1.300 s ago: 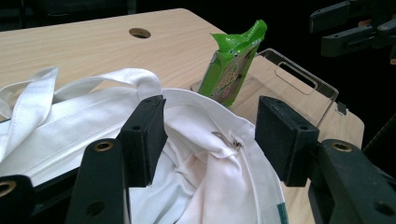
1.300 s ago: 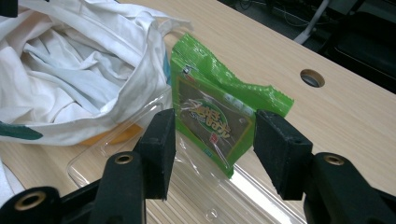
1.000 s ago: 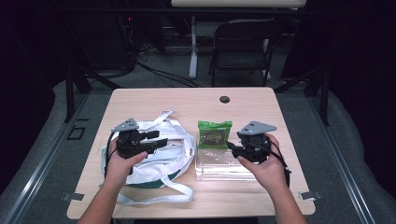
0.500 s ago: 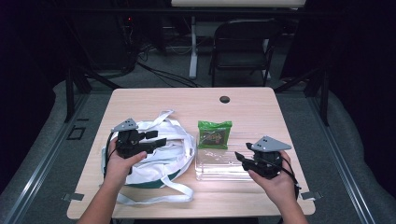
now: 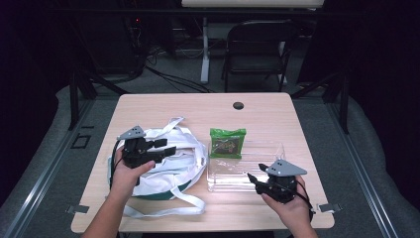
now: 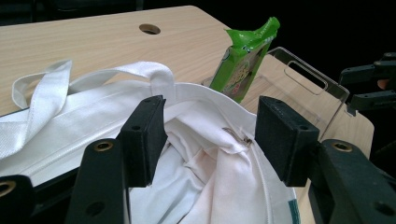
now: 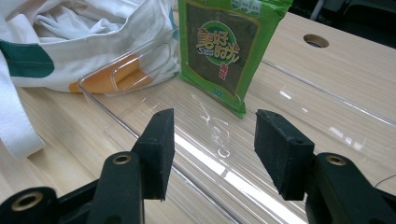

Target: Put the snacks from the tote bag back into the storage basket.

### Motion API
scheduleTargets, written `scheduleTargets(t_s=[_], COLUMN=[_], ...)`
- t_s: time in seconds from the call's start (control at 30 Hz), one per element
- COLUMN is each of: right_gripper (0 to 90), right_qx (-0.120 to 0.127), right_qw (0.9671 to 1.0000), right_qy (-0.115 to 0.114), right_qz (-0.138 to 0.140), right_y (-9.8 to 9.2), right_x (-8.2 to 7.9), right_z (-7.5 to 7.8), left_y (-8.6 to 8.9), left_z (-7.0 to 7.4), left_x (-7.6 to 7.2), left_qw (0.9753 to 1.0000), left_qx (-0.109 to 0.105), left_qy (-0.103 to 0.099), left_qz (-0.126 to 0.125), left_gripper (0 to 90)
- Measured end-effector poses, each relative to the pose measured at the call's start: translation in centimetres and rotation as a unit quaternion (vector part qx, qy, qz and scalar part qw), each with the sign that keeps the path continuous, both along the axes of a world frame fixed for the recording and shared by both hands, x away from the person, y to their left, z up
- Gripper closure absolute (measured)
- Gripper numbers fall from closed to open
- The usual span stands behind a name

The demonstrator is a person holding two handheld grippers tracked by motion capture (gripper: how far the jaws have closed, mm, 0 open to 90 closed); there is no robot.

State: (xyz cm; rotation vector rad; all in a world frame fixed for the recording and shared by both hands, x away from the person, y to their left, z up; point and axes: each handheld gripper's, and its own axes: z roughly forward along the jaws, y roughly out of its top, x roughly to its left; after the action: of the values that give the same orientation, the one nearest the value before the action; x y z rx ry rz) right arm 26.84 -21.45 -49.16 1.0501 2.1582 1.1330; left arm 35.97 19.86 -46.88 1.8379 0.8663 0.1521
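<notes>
A crumpled white tote bag (image 5: 168, 171) with long straps lies on the left half of the wooden table (image 5: 198, 111). My left gripper (image 5: 166, 147) hovers open over the bag's mouth (image 6: 205, 186), with nothing between its fingers (image 6: 144, 135). A green snack packet (image 5: 227, 142) leans at the far end of a clear plastic tray (image 5: 247, 176). At the tray's near edge, my right gripper (image 5: 252, 181) stands open, pointing at the packet (image 7: 219, 51) over the tray's floor (image 7: 289, 121).
A round cable hole (image 5: 238, 105) sits in the table's far edge. A dark folding chair (image 5: 257, 49) and cables stand beyond the table. The bag's straps (image 5: 163, 210) trail toward the near edge. The right gripper (image 6: 369, 86) shows at the far right of the left gripper view.
My right gripper has drawn back toward the table's near edge, away from the green packet. The left gripper has stayed over the bag.
</notes>
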Motion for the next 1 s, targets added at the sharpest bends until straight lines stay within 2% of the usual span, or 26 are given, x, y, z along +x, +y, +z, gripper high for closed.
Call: scheduleTargets(t_s=[0.2, 0.53, 0.77, 1.0], right_gripper=[47.9, 49.2, 49.2, 49.6], right_qx=[0.008, 0.004, 0.012, -0.001], right_qw=[0.9998, 0.9997, 0.9994, 0.9994], right_qy=[-0.015, -0.02, -0.022, -0.027], right_qz=[-0.013, -0.016, -0.022, -0.023], right_y=[-0.2, -0.3, -0.4, -0.2], right_x=[-0.4, -0.5, -0.5, -0.5], right_z=[-0.6, -1.0, -1.2, -1.3], left_y=[0.0, -0.1, 0.0, 0.4], left_z=[-0.1, -0.1, -0.1, 0.0], left_x=[0.0, 0.1, 0.1, 0.2], left_qw=[1.0, 1.0, 1.0, 1.0], left_qx=[0.001, 0.003, 0.002, -0.001], left_qy=[0.0, 0.001, -0.001, 0.0], left_qz=[0.0, 0.001, 0.002, 0.005], left_gripper=[42.9, 42.9, 42.9, 42.9])
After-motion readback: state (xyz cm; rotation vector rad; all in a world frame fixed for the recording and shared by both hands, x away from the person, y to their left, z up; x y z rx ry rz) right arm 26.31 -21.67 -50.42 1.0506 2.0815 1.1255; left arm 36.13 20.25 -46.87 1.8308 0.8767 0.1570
